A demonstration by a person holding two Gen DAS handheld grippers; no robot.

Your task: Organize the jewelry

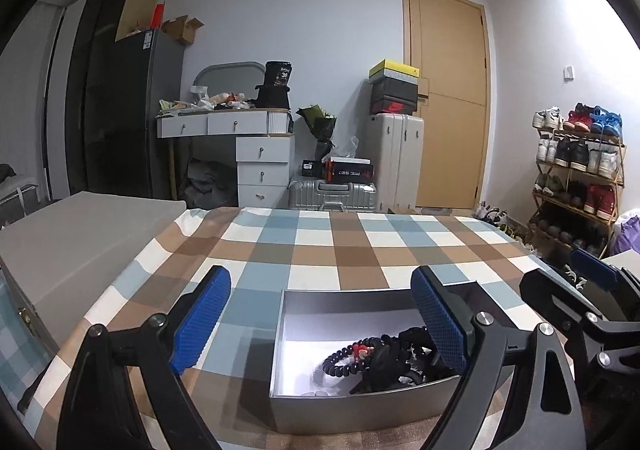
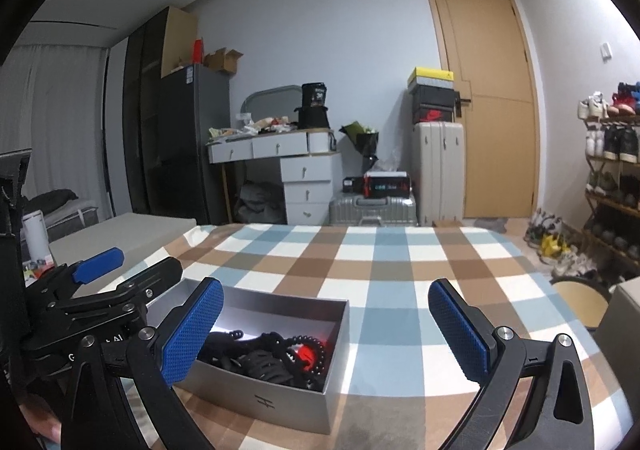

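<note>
An open silver box (image 1: 352, 410) sits on the checked tablecloth (image 1: 320, 242) close in front of me. Inside lie a dark bead bracelet (image 1: 340, 364) with a red charm and a tangle of black jewelry (image 1: 400, 360). My left gripper (image 1: 320, 276) stands open, its blue pads wide apart above the box, touching nothing. From the right wrist view the box (image 2: 256, 398) sits low left, with black jewelry (image 2: 264, 362) and a red-lit bead bracelet (image 2: 310, 352) inside. My right gripper (image 2: 325, 287) is open and empty, to the right of the box.
A grey flat-topped block (image 1: 80, 234) adjoins the table's left side. A round stool (image 2: 576, 294) stands off the right edge. Beyond the far edge are suitcases (image 1: 332, 192), a drawer desk (image 1: 240, 130), a shoe rack (image 1: 576, 178) and a wooden door (image 1: 448, 90).
</note>
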